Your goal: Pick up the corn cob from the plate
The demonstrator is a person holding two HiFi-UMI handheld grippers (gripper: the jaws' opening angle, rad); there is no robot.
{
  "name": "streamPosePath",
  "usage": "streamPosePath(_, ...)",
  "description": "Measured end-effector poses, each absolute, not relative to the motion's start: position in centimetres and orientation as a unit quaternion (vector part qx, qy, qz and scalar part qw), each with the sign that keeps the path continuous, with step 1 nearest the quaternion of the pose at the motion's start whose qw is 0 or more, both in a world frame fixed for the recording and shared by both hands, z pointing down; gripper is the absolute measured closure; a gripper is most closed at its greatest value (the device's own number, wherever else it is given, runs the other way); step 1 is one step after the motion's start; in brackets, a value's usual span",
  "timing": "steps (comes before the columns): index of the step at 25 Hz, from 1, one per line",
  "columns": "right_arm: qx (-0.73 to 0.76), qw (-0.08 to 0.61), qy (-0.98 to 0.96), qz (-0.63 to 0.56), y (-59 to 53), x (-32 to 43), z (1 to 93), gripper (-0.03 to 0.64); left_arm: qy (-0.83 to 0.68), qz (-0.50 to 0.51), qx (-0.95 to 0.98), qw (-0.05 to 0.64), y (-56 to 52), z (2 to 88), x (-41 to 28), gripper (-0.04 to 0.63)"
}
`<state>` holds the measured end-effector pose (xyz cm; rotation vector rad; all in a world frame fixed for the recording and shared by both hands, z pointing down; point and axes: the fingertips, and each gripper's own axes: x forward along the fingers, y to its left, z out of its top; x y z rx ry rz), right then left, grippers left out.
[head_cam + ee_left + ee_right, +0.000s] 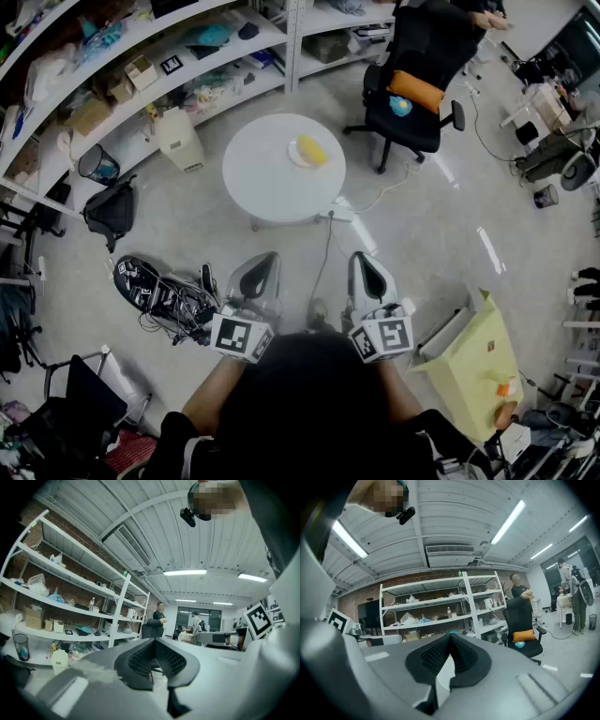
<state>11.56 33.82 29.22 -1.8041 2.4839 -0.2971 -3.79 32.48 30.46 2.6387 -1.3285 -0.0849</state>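
Observation:
A yellow corn cob [313,150] lies on a small white plate [294,156] at the far right side of a round white table [267,183], seen in the head view. Both grippers hang low near my body, well short of the table, pointing level toward it. My left gripper [264,260] has its jaws closed together with nothing between them, as its own view shows [153,641]. My right gripper [367,260] is also shut and empty [451,637]. Neither gripper view shows the corn cob.
A black office chair [417,84] with an orange cushion stands beyond the table on the right. Curved shelves [141,66] full of clutter line the back left. A cable and power strip [337,214] lie by the table's foot; a cardboard box [473,375] stands at my right.

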Motion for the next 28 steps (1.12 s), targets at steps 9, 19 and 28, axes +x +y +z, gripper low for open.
streamPosePath(9,-0.581,0.028,0.807,-0.1,33.2,12.6,29.4,0.609,-0.455,-0.029,0.885,0.1,31.8,30.6,-2.8,0.592)
streamPosePath(19,-0.57,0.038,0.815,-0.097,32.5,15.3,28.8,0.609,-0.464,-0.028,0.879,0.105,31.2,30.8,0.3,0.592)
streamPosePath(28,-0.537,0.04,0.836,-0.108,30.1,19.3,29.0,0.609,-0.506,-0.028,0.856,0.102,29.6,30.5,4.3,0.592)
